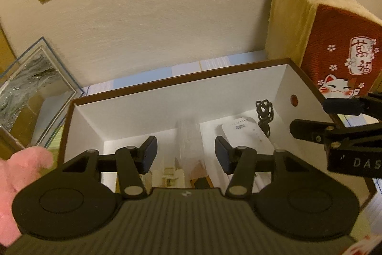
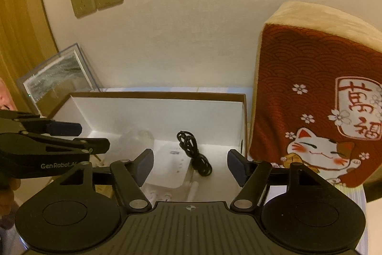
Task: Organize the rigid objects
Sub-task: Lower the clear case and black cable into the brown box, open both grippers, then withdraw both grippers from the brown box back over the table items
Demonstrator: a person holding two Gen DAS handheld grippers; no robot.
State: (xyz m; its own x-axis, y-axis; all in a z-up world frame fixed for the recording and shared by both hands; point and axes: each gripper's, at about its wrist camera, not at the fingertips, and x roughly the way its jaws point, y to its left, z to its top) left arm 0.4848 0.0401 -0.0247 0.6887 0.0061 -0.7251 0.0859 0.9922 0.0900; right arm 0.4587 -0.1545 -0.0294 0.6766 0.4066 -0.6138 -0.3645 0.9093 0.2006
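**In the box: loose cable over the router, both jaws empty**

Inside the open white-lined box (image 2: pixel 167 111), toward its right end, a white router-like device (image 2: pixel 176 166) lies flat with a coiled black cable (image 2: pixel 194 154) resting on and beside it. A clear wrapped bundle (image 1: pixel 188 142) sits toward the middle.

Left gripper (image 1: pixel 186 152) hovers above the box, jaws released, nothing between them. Right gripper (image 2: pixel 189 164) likewise spread and empty, over the cable.

Risks, as judged:
- Cable loops could snag a pad and drag out.
- The two grippers sit close; they may collide.
- Red cat cushion (image 2: pixel 317 111) leans just beside the box's right wall; a nudge could tip it in.
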